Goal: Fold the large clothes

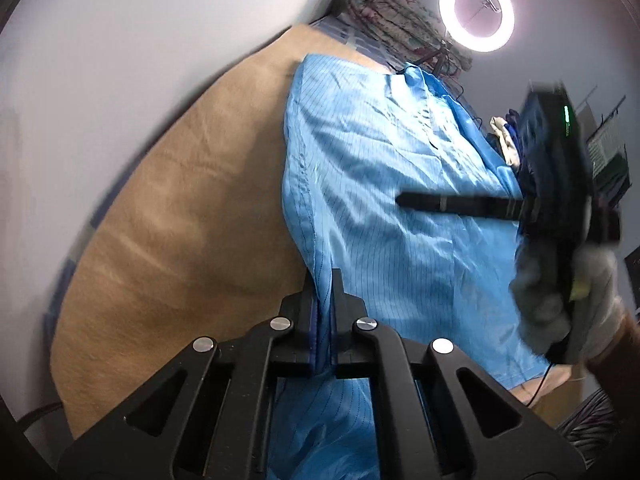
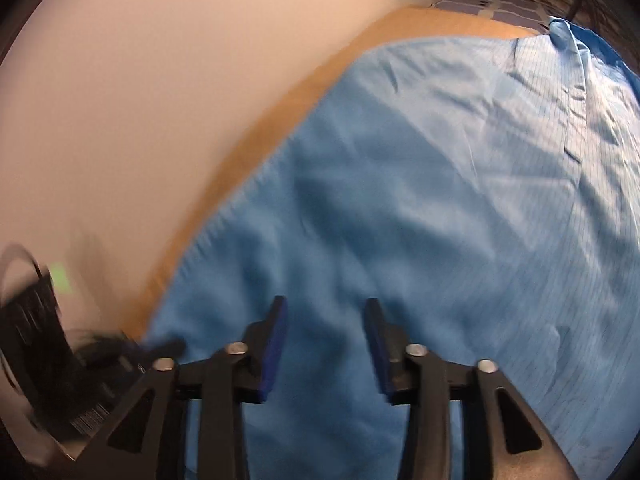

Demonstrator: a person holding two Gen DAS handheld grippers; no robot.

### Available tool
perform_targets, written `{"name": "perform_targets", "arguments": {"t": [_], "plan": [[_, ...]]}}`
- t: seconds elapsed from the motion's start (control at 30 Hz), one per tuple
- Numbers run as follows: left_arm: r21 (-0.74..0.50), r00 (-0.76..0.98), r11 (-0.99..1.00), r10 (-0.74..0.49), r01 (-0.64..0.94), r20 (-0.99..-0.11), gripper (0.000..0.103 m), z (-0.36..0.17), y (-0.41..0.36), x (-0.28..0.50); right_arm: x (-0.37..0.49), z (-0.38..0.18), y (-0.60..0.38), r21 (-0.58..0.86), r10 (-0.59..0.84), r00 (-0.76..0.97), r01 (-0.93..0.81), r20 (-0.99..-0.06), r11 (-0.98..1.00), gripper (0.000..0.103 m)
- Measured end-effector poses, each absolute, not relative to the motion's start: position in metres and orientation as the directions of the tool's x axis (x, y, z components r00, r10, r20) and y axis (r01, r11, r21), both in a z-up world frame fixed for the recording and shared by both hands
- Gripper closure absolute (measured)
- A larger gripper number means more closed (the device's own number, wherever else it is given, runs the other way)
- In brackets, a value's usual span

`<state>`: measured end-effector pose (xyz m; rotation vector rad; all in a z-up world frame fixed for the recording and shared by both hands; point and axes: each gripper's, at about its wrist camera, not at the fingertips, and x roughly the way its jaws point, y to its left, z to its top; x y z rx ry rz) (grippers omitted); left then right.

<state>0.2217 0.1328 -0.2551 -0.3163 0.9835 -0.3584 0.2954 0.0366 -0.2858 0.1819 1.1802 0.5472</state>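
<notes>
Blue pinstriped garment [image 1: 380,184], tan cover [image 1: 180,208]

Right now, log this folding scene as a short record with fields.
garment: light blue striped garment, spread over a tan cover
left gripper: shut on the garment's edge, cloth pinched between the fingers
right gripper: open above the garment, nothing between the fingers
hand: gloved hand holds the right gripper
background: lit ring light, patterned bedding beyond the garment
fold progress: cannot tell
</notes>
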Motion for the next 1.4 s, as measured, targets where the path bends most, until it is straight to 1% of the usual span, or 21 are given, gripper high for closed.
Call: {"name": "perform_targets", "arguments": {"t": [0.03, 0.1, 0.23, 0.3, 0.43, 0.5, 0.57, 0.6, 0.63, 0.67, 0.77, 0.9, 1.0, 1.13, 1.27, 1.4], "plan": [[-0.403, 0.508, 0.901, -0.425, 0.159, -0.749, 0.102, -0.253, 0.13, 0.221, 0.301, -0.281, 0.039, 0.44, 0.517, 0.266, -0.299, -0.814, 0.847, 0.043], [-0.384, 0.514, 0.908, -0.414, 0.169, -0.751, 0.102, -0.25, 0.127, 0.219, 0.313, -0.273, 0.046, 0.47, 0.54, 0.262, -0.286, -0.8, 0.835, 0.042], [-0.361, 0.523, 0.914, -0.403, 0.185, -0.751, 0.102, -0.246, 0.122, 0.217, 0.334, -0.265, 0.078, 0.448, 0.516, 0.242, -0.286, -0.822, 0.847, 0.042], [-0.353, 0.525, 0.916, -0.398, 0.19, -0.752, 0.102, -0.245, 0.119, 0.216, 0.342, -0.268, 0.094, 0.448, 0.51, 0.215, -0.279, -0.833, 0.85, 0.038], [-0.331, 0.529, 0.92, -0.391, 0.209, -0.753, 0.102, -0.242, 0.113, 0.215, 0.353, -0.284, 0.119, 0.396, 0.444, 0.183, -0.248, -0.877, 0.884, 0.039], [-0.32, 0.53, 0.922, -0.388, 0.22, -0.754, 0.102, -0.241, 0.111, 0.217, 0.357, -0.293, 0.128, 0.353, 0.399, 0.172, -0.248, -0.9, 0.902, 0.048], [-0.309, 0.53, 0.923, -0.386, 0.231, -0.755, 0.102, -0.239, 0.108, 0.218, 0.356, -0.301, 0.135, 0.344, 0.388, 0.153, -0.253, -0.909, 0.904, 0.075], [-0.302, 0.531, 0.924, -0.383, 0.236, -0.756, 0.102, -0.238, 0.106, 0.219, 0.356, -0.303, 0.136, 0.342, 0.387, 0.15, -0.256, -0.91, 0.904, 0.08], [-0.297, 0.532, 0.924, -0.382, 0.241, -0.756, 0.102, -0.237, 0.103, 0.22, 0.356, -0.304, 0.137, 0.339, 0.387, 0.156, -0.264, -0.909, 0.903, 0.09], [-0.294, 0.532, 0.924, -0.382, 0.246, -0.756, 0.102, -0.237, 0.102, 0.22, 0.355, -0.304, 0.138, 0.336, 0.387, 0.162, -0.271, -0.908, 0.902, 0.097], [-0.28, 0.533, 0.922, -0.383, 0.267, -0.755, 0.102, -0.233, 0.094, 0.221, 0.351, -0.298, 0.13, 0.35, 0.408, 0.192, -0.278, -0.892, 0.895, 0.102], [-0.275, 0.521, 0.915, -0.395, 0.294, -0.757, 0.102, -0.227, 0.085, 0.221, 0.352, -0.289, 0.108, 0.401, 0.46, 0.224, -0.263, -0.859, 0.877, 0.103], [-0.302, 0.51, 0.903, -0.422, 0.304, -0.75, 0.101, -0.219, 0.083, 0.219, 0.348, -0.281, 0.093, 0.436, 0.494, 0.253, -0.252, -0.832, 0.864, 0.103], [-0.334, 0.53, 0.882, -0.467, 0.332, -0.708, 0.093, -0.195, 0.095, 0.202, 0.338, -0.274, 0.065, 0.496, 0.545, 0.294, -0.229, -0.785, 0.838, 0.103], [-0.373, 0.576, 0.878, -0.478, 0.3, -0.663, 0.093, -0.18, 0.12, 0.188, 0.326, -0.271, 0.034, 0.549, 0.584, 0.334, -0.202, -0.74, 0.811, 0.103], [-0.354, 0.594, 0.9, -0.435, 0.255, -0.677, 0.093, -0.182, 0.139, 0.192, 0.314, -0.275, 0.0, 0.607, 0.615, 0.378, -0.155, -0.692, 0.779, 0.103]]}}
